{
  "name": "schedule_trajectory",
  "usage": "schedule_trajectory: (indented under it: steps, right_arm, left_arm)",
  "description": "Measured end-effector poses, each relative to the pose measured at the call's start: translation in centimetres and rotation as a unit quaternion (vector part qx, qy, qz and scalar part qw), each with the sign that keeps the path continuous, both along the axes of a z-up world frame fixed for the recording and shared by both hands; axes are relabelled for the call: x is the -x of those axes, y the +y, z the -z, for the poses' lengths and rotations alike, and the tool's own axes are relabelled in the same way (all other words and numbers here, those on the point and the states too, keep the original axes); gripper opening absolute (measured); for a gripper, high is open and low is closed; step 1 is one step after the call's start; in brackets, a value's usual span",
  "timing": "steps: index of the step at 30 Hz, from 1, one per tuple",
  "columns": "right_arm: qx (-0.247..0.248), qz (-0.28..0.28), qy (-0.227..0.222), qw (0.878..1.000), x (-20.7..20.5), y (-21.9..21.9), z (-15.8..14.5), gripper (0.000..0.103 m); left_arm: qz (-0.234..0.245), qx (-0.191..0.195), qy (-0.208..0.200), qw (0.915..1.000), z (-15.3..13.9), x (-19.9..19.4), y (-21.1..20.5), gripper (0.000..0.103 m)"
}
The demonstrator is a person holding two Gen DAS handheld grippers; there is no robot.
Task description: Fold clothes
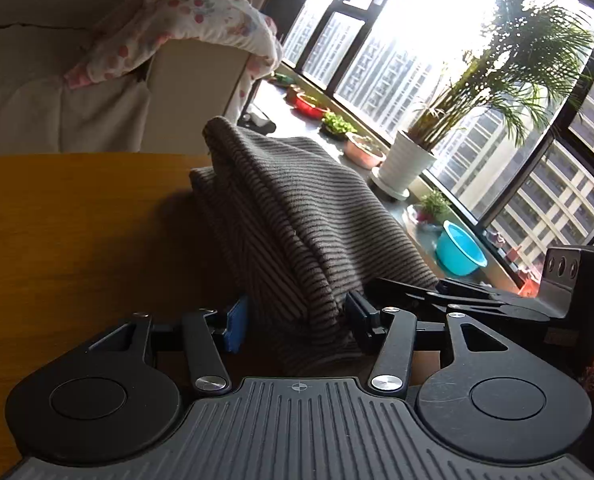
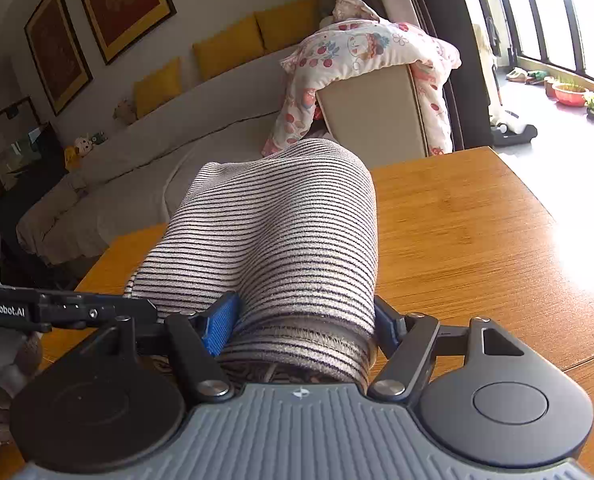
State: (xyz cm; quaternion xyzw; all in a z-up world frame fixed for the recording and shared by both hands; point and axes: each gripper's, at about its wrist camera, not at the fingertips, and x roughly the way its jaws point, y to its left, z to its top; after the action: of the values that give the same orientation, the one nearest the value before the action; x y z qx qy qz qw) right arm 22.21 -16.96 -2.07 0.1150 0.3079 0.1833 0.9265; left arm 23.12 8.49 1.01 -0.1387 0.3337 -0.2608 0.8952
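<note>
Striped garment (image 2: 281,240) between both claws

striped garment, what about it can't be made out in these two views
- Striped garment, left wrist view: its lower end is hidden behind the left claw.
- Right wrist view: the bundle fills the right claw, hiding its far side and the table beneath.
- Garment type: unclear, too bunched.
</note>
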Motion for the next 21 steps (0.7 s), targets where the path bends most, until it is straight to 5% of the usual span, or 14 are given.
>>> schedule_trajectory:
  steps: [3,5,9,14,16,18,19,21]
  right_arm:
    - [0.02,0.007,-0.015,1.0,0.6,0.9,0.0,0.071]
    - [0.025,0.011,-0.017,0.999,0.5,1.2,-0.1,0.073]
    - [0.019,0.015,-0.032,0.999,1.0,0.7,-0.6,0.076]
    - [-0.017,0.039,-0.079,0.996,1.9,-1.8,-2.2,0.092]
    - [-0.03,0.048,-0.055,0.997,0.8,-2.4,-1.9,0.093]
    - [-0.061,0.043,0.003,0.997,-0.8,-2.5,-0.6,0.086]
    - [-0.083,0.031,0.022,0.996,-1.2,-2.4,-0.1,0.071]
    - [-0.103,0.015,0.017,0.994,-1.1,-1.7,-0.4,0.062]
  left_arm:
    - [0.001,0.046,-0.047,0.9978,-2.9,1.0,0.2,0.059]
    - [0.026,0.079,-0.038,0.9958,-3.1,0.7,-0.5,0.062]
    - [0.036,0.056,0.022,0.9975,0.3,-0.7,-2.7,0.059]
    - [0.018,0.043,0.02,0.9987,1.6,-1.7,-2.3,0.052]
    - [0.008,0.032,0.014,0.9994,1.7,-2.2,-2.2,0.051]
    - [0.002,0.032,0.012,0.9994,1.8,-2.6,-1.9,0.051]
    - [0.0,0.036,0.014,0.9993,1.9,-2.6,-1.6,0.051]
    - [-0.003,0.04,0.016,0.9991,2.0,-2.3,-1.0,0.052]
